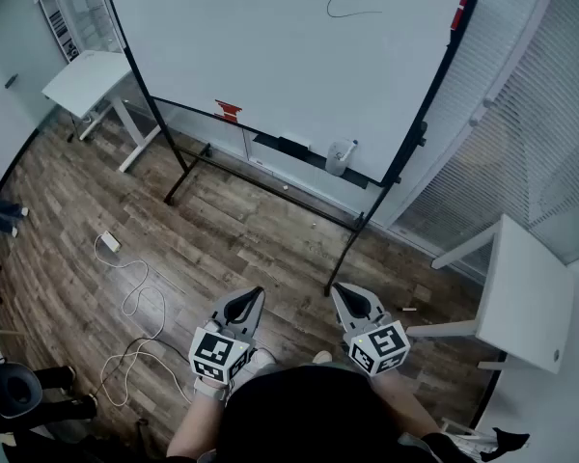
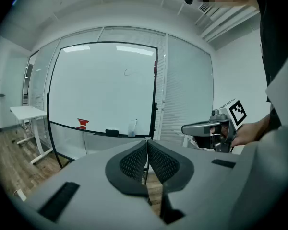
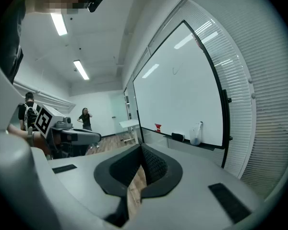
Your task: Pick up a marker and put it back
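A whiteboard [image 1: 289, 56] on a black wheeled stand faces me, with a short pen stroke near its top. On its tray [image 1: 314, 154] sit a black eraser [image 1: 294, 144] and a clear cup [image 1: 340, 157]. Something thin stands in the cup; I cannot tell whether it is a marker. A red item [image 1: 229, 111] sits at the board's lower left. My left gripper [image 1: 248, 302] and right gripper [image 1: 345, 297] are held low, close to my body and well short of the board. Both are shut with nothing between the pads. The cup [image 2: 133, 127] [image 3: 197, 133] shows far ahead of both jaws.
A white desk [image 1: 87, 80] stands at the back left and a white table [image 1: 526, 292] at the right, beside a blind-covered glass wall. A white cable [image 1: 135, 307] lies on the wood floor. Two people [image 3: 85, 119] stand far off in the room.
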A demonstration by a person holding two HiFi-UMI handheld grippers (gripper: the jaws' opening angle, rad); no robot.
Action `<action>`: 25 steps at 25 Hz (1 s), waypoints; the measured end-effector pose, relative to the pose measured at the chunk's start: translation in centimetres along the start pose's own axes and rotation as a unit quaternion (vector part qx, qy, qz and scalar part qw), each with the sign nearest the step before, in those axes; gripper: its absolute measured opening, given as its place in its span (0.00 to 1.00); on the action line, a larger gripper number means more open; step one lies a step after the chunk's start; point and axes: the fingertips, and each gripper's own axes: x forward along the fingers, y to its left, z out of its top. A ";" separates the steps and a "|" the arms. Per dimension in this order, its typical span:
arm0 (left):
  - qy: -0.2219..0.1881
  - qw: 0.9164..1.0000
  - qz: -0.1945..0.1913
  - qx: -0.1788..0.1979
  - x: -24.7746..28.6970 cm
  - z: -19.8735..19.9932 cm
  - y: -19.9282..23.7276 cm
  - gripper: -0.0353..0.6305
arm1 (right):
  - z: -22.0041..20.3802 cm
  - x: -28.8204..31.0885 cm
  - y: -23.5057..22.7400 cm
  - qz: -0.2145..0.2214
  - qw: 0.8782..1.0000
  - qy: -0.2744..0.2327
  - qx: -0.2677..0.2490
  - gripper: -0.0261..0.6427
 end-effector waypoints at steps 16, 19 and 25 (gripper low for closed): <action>-0.005 0.999 -0.026 -0.028 -5.0 -3.3 6.9 0.09 | -0.2 4.9 5.8 -0.036 0.999 0.003 -0.003 0.08; -0.003 0.999 -0.031 -0.033 -5.0 -4.0 8.0 0.09 | 0.0 5.5 5.6 -0.050 0.999 0.008 -0.011 0.13; 0.006 0.998 -0.034 -0.049 -2.6 -5.1 9.8 0.09 | -0.2 7.3 2.6 -0.069 0.997 0.017 -0.003 0.19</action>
